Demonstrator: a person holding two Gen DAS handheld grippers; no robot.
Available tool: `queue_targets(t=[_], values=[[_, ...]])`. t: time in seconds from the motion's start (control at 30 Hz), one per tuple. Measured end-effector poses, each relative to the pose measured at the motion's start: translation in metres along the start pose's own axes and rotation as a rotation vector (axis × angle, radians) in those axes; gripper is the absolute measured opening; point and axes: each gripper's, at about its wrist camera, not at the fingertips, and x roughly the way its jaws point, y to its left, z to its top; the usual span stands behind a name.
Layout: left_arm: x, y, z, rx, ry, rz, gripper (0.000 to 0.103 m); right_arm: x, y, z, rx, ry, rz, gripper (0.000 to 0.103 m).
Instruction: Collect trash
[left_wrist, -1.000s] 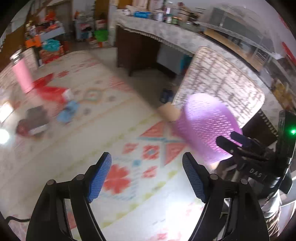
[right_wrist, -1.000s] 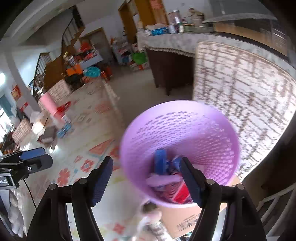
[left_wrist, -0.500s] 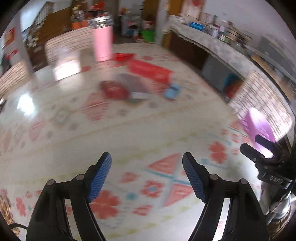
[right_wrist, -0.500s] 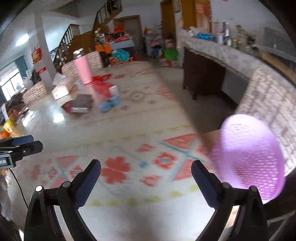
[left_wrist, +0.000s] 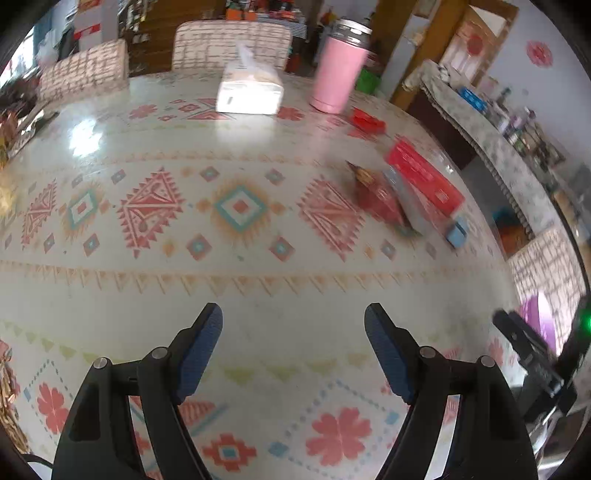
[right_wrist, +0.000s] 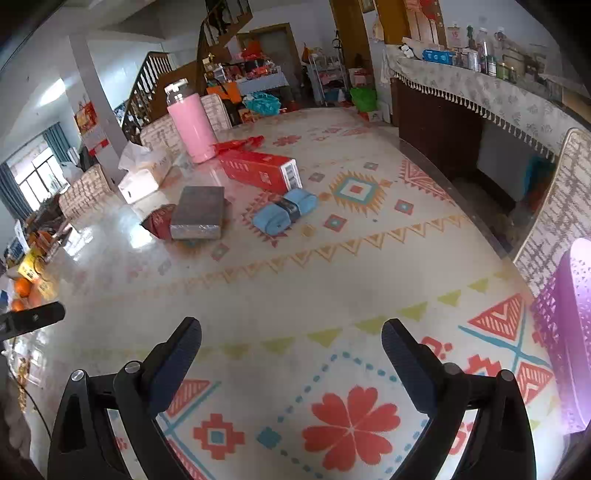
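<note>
Trash lies on the patterned table (right_wrist: 280, 295): a blue packet (right_wrist: 284, 216), a long red box (right_wrist: 258, 170), a grey-brown box (right_wrist: 197, 218) on a dark red wrapper (right_wrist: 159, 223), and a red wrapper (right_wrist: 240, 142) by the pink tumbler. In the left wrist view the red box (left_wrist: 424, 177), dark red wrapper (left_wrist: 376, 199) and blue packet (left_wrist: 456, 232) are blurred. The purple mesh bin (right_wrist: 569, 332) stands at the table's right edge. My right gripper (right_wrist: 291, 347) and left gripper (left_wrist: 293, 332) are open, empty, above the near table.
A pink tumbler (right_wrist: 190, 129) and a white tissue box (right_wrist: 144, 173) stand at the far side; they also show in the left wrist view, tumbler (left_wrist: 338, 74) and tissue box (left_wrist: 249, 94). Woven chair backs (right_wrist: 561, 218) surround the table. A sideboard (right_wrist: 480, 96) runs along the right wall.
Both grippers have swung left, away from the purple bin and toward the trash on the table. The right gripper's jaws have opened wider. The bin now sits at the right edge of both views.
</note>
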Motion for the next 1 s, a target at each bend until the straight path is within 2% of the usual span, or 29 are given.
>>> queue_targets(t=[0.17, 0.3, 0.4, 0.53, 0.73, 0.83, 0.87, 0.9, 0.93, 1.0], values=[[0.015, 0.006, 0.026, -0.038, -0.001, -0.007, 0.078, 0.001, -0.011, 0.0, 0.054, 0.0, 0.033, 0.1], [0.031, -0.003, 0.048, -0.037, 0.009, -0.018, 0.078, 0.001, -0.015, 0.0, 0.07, -0.001, 0.051, 0.1], [0.048, -0.019, 0.069, -0.054, 0.031, -0.053, 0.078, 0.002, -0.016, 0.0, 0.076, 0.007, 0.065, 0.1], [0.075, -0.042, 0.088, -0.051, 0.05, -0.038, 0.078, 0.003, -0.018, 0.0, 0.084, 0.014, 0.083, 0.1], [0.117, -0.077, 0.108, -0.019, 0.087, -0.053, 0.078, 0.003, -0.02, -0.001, 0.093, 0.024, 0.106, 0.1], [0.131, -0.091, 0.107, 0.002, 0.104, -0.042, 0.078, 0.004, -0.019, -0.001, 0.091, 0.025, 0.113, 0.1], [0.131, -0.095, 0.106, 0.022, 0.094, -0.024, 0.074, 0.004, -0.02, -0.001, 0.092, 0.026, 0.114, 0.1], [0.131, -0.099, 0.103, 0.038, 0.098, -0.02, 0.055, 0.004, -0.02, -0.001, 0.094, 0.026, 0.116, 0.1], [0.129, -0.104, 0.099, 0.055, 0.1, -0.011, 0.045, 0.004, -0.02, -0.001, 0.096, 0.026, 0.118, 0.1], [0.119, -0.108, 0.091, 0.057, 0.106, -0.039, 0.039, 0.004, -0.022, -0.001, 0.105, 0.028, 0.121, 0.1]])
